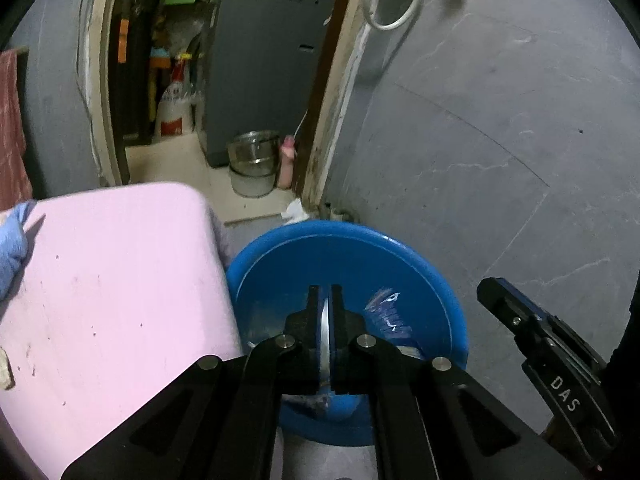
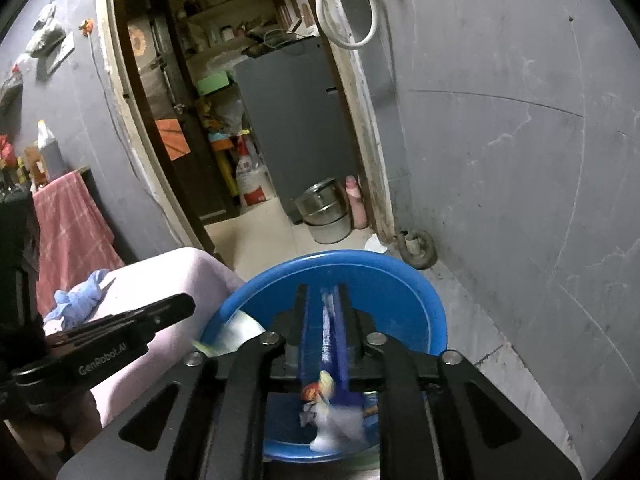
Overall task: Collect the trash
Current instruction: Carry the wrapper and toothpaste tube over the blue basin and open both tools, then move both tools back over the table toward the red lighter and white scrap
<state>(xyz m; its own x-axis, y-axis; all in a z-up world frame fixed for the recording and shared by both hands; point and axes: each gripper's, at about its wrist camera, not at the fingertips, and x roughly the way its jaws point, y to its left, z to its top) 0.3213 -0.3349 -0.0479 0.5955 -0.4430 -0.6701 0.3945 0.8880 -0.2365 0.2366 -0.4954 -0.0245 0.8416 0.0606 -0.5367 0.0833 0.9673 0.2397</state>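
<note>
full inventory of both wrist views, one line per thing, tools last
basin: 1, blue, on floor under both tools
wrapper: 1, blue-white, pinched in right tool
foil scrap: 1, silvery, pinched in left tool
pink surface: 1, left of basin
blue cloth: 1, on pink surface
steel pots: 2, stacked, in doorway
grey cabinet: 1, behind pots
red cloth: 1, hanging left
left tool: shut, over basin
right tool: shut, over basin

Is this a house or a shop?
Most likely a home. Through the doorway stands a grey fridge with steel pots beside it, shelves of jars behind, and a blue wash basin sits on the floor.
</note>
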